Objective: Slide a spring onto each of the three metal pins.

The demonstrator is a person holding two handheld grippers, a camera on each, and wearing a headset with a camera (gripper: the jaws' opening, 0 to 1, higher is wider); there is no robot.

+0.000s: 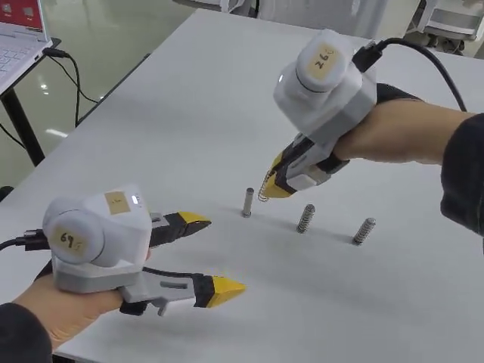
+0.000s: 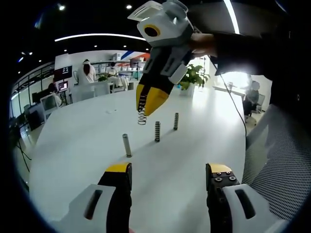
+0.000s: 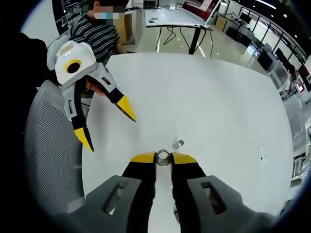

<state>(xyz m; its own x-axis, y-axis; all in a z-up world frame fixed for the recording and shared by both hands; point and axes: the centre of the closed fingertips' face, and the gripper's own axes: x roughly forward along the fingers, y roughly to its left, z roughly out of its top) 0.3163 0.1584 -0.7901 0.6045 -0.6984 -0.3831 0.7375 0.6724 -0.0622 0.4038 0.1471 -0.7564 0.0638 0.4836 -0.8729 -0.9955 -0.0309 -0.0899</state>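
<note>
The right claw [image 1: 276,189] is clamped on a spring [image 1: 264,190], held upright just above and beside the bare pin [image 1: 247,203], probably to line it up. On the table [image 1: 174,128], two other pins [image 1: 305,218] already carry springs. The left claw [image 1: 215,255] hangs nearby, jaws apart, holding nothing.

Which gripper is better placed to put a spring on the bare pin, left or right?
Right. The right gripper pinches a spring close to the top of the bare pin. The left gripper is open, holds nothing, and sits farther from that pin.
</note>
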